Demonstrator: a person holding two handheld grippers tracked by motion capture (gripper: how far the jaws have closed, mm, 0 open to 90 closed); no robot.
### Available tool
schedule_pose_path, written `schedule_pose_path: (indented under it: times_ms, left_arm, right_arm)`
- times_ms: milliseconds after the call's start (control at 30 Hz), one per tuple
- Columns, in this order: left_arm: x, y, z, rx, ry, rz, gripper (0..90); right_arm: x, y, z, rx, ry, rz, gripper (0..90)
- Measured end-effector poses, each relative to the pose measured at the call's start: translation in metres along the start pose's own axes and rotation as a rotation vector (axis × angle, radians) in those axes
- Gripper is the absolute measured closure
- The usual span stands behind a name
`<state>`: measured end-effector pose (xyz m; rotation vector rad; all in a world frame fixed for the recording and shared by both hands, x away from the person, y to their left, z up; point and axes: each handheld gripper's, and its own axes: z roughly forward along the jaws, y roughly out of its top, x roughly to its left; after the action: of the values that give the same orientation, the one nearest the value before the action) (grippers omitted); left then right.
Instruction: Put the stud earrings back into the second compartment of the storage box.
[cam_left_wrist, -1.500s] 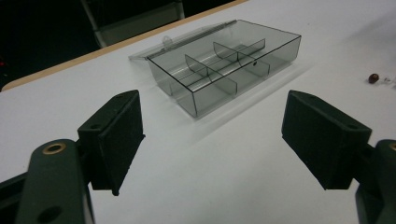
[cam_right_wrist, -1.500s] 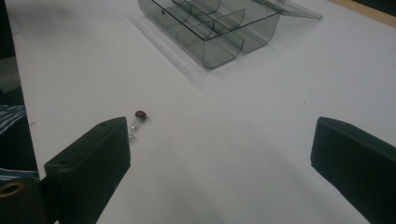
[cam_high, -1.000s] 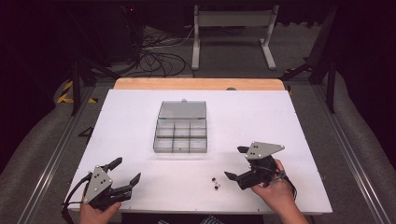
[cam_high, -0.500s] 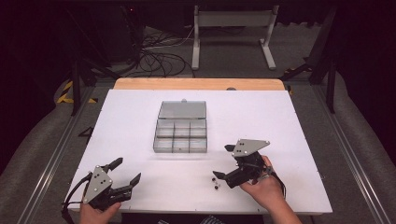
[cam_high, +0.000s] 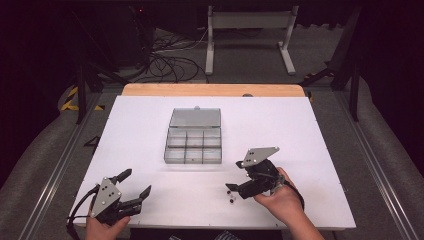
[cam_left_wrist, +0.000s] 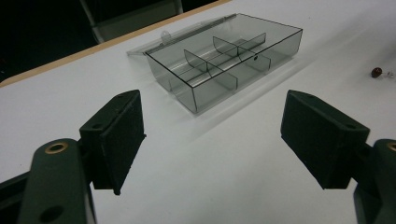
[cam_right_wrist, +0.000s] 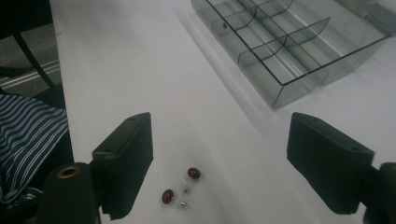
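Two small dark red stud earrings (cam_right_wrist: 194, 173) (cam_high: 230, 192) lie on the white table (cam_high: 150, 125), near its front edge. My right gripper (cam_high: 234, 176) (cam_right_wrist: 219, 163) hovers just over them, tilted to the left. Its jaws have just been closing but still stand well apart, with the earrings on the table below the gap and nothing pressed between the pads. My left gripper (cam_high: 135, 182) (cam_left_wrist: 210, 140) rests at the front left corner, open and holding nothing. A clear compartment box (cam_high: 192, 147) (cam_left_wrist: 224, 60) (cam_right_wrist: 289, 46) stands mid-table with its lid (cam_high: 195, 117) laid open behind it.
One earring (cam_left_wrist: 376, 72) shows far right in the left gripper view. A wooden strip (cam_high: 212, 90) runs along the table's far edge, with cables and a stand on the floor beyond. Striped cloth (cam_right_wrist: 28, 140) hangs at the table's near side.
My right gripper has shifted left towards the two earrings and its jaws stand narrower than before. The left gripper has kept still.
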<state>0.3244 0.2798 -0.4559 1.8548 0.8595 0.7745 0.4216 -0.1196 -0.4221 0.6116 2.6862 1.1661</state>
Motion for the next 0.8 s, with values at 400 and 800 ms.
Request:
schedule_pose_path:
  times_ms: [400, 800]
  left_arm:
    - [0.001, 0.0, 0.0, 0.004, 0.004, 0.009, 22.0]
    - [0.0, 0.0, 0.001, 0.012, 0.007, 0.017, 22.4]
  right_arm:
    - [0.001, 0.008, 0.029, 0.191, 0.03, -0.009, 35.8]
    - [0.005, 0.006, 0.046, 0.316, 0.04, -0.014, 45.0]
